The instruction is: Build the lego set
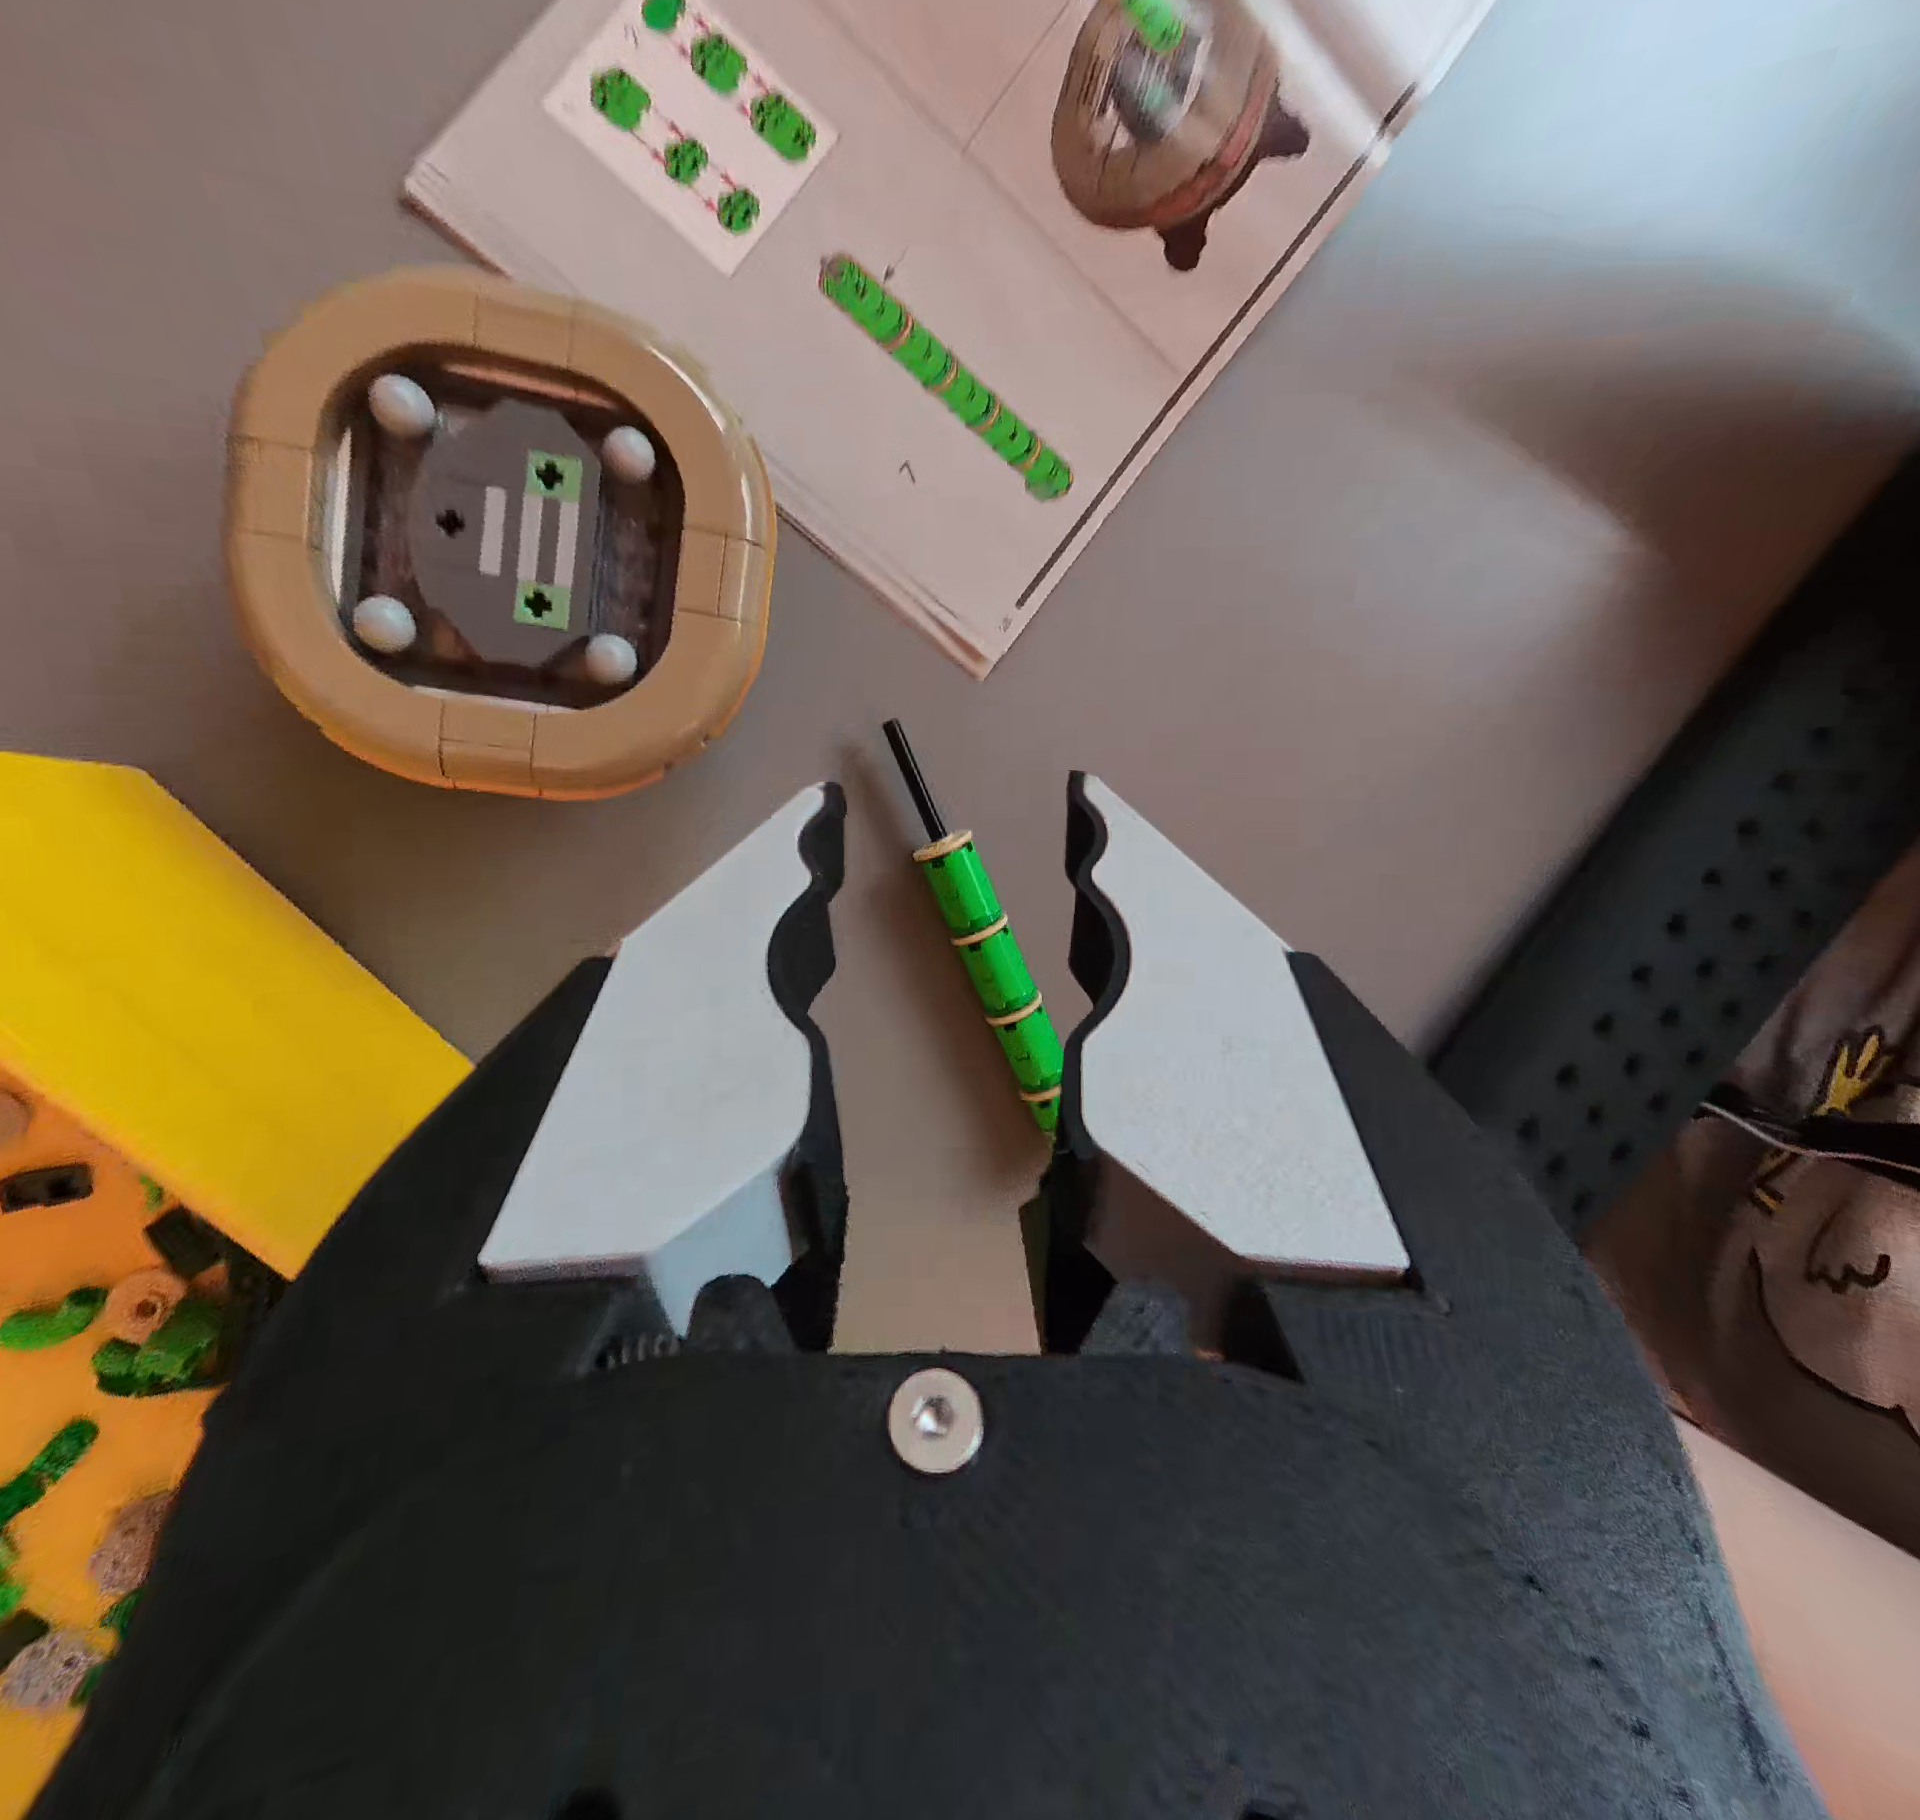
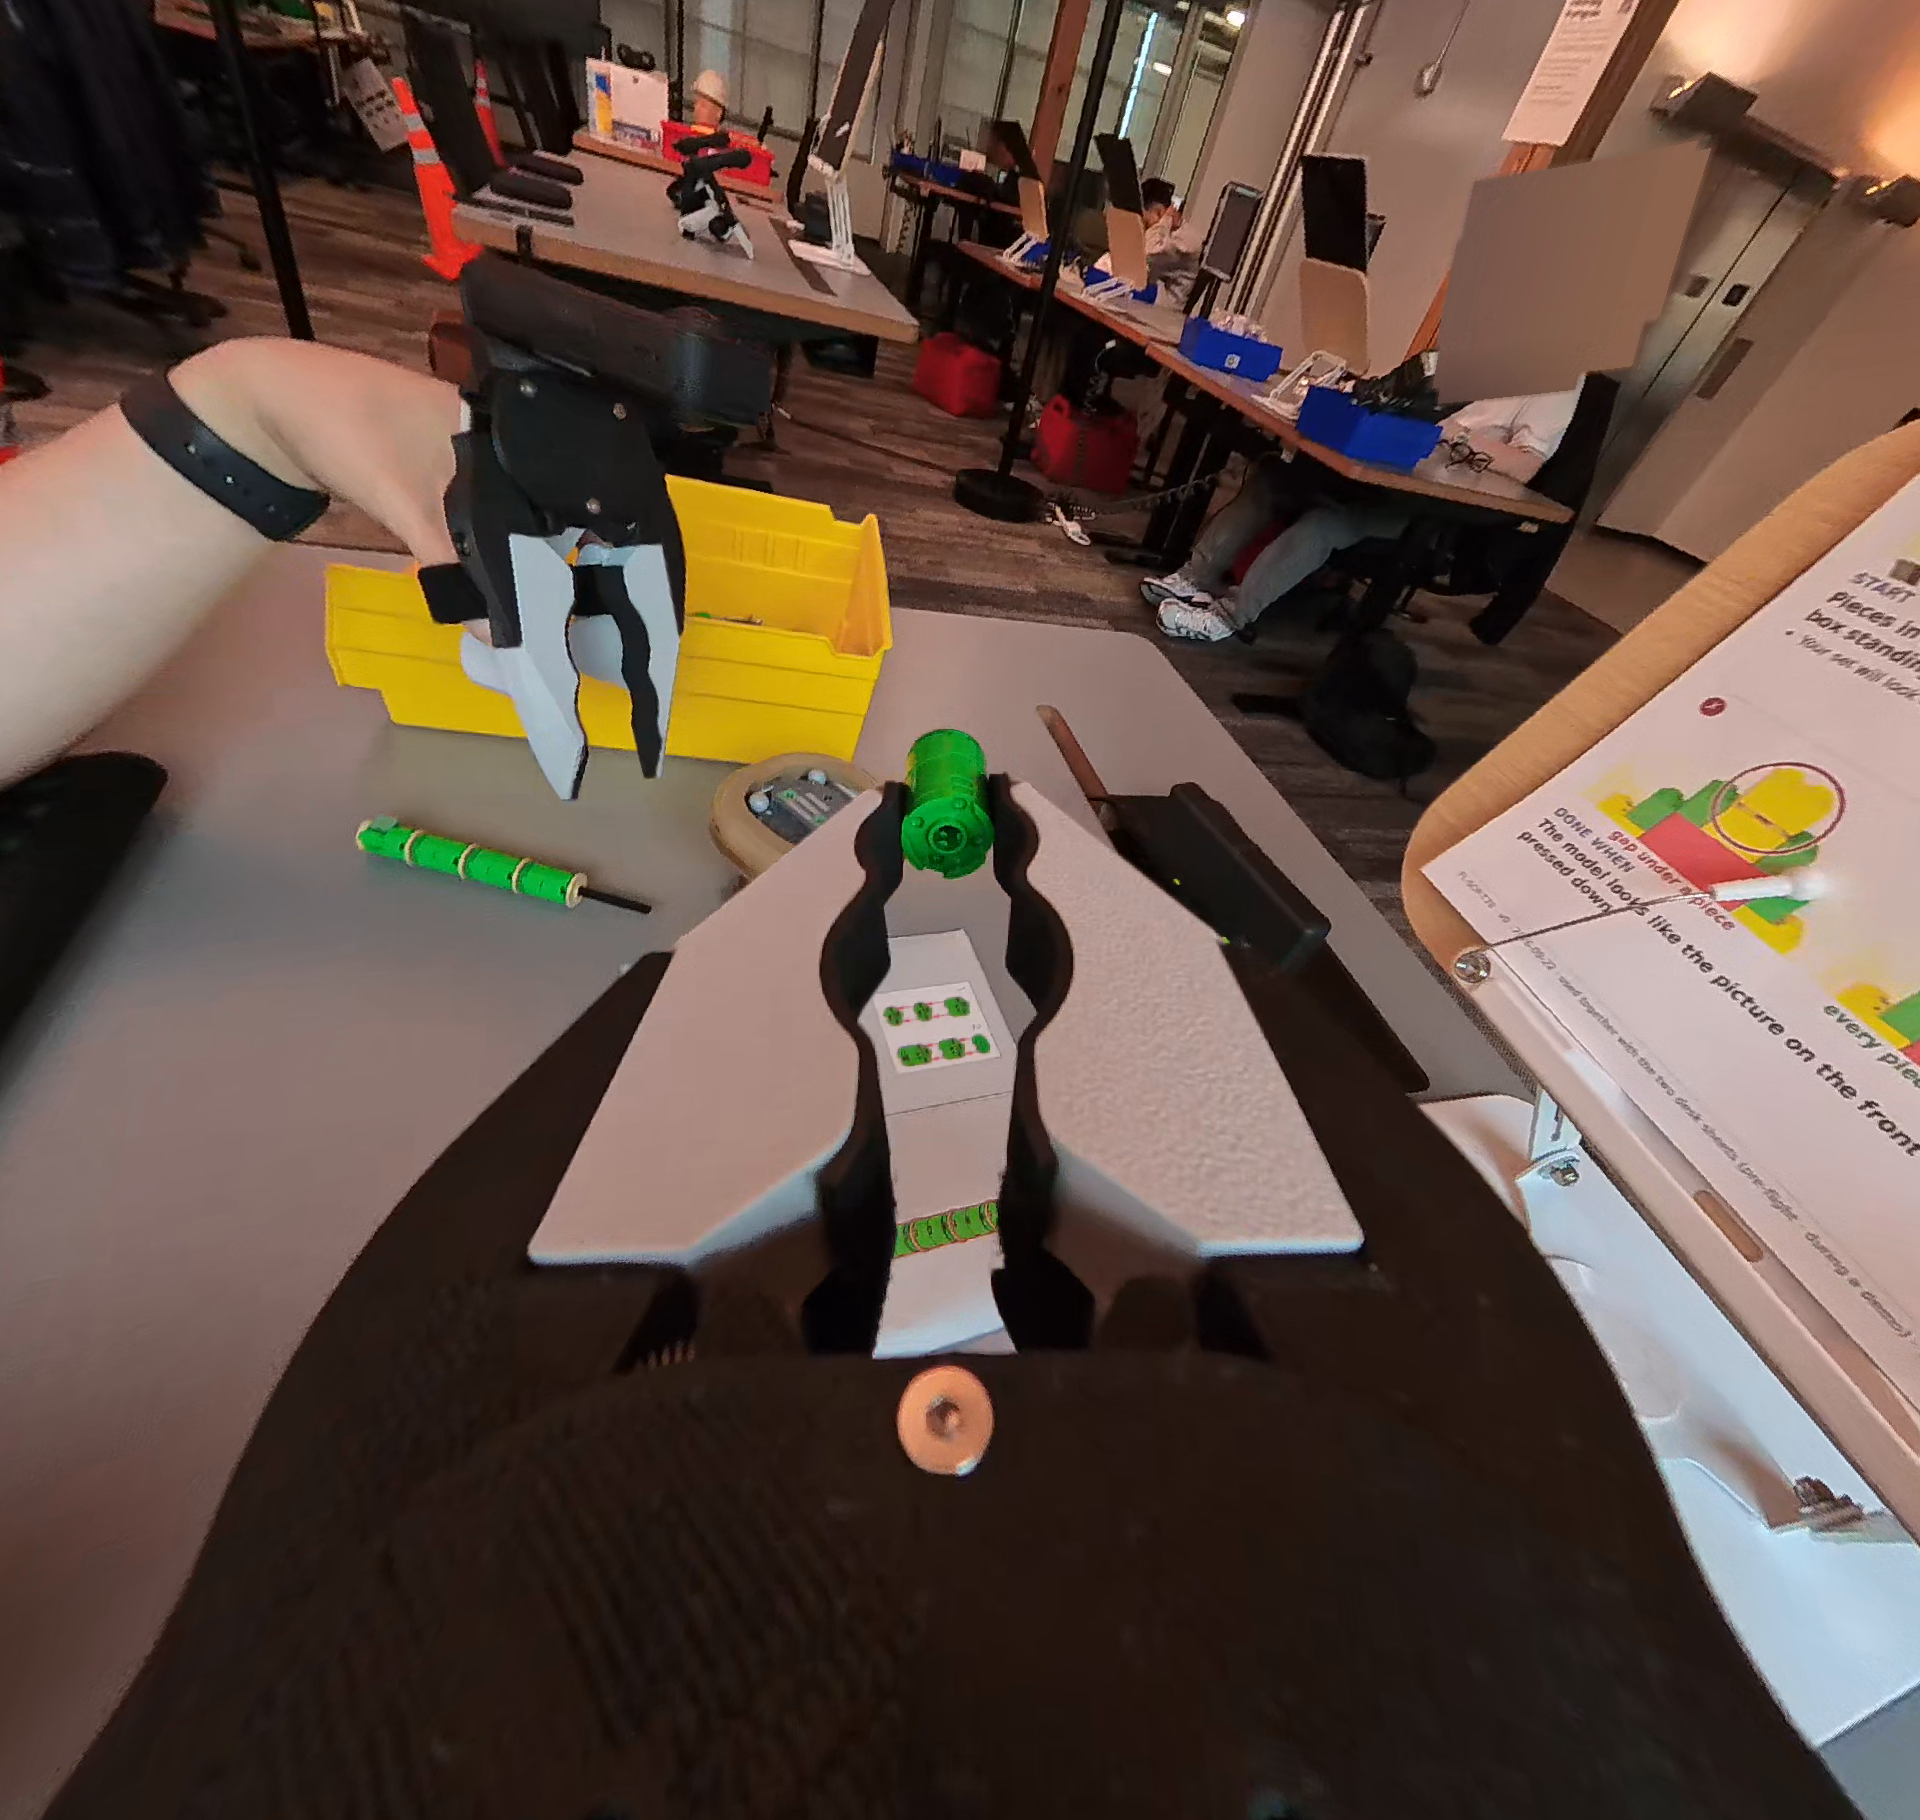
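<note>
A green stalk of round pieces with tan rings on a black axle lies on the grey table, between the fingers of my left gripper, which is open and hovers above it. It also shows in the right wrist view, with the left gripper above it. My right gripper is shut on a green round cylinder piece, held above the table. A tan pot base with green cross-hole plates stands to the left; it also shows in the right wrist view.
An open instruction booklet lies beyond the stalk. A yellow bin of loose pieces sits at the left, and shows in the right wrist view. A black device lies on the table. A stand with printed sheets is on the right. My right fingertips sit around 25 cm from my left ones.
</note>
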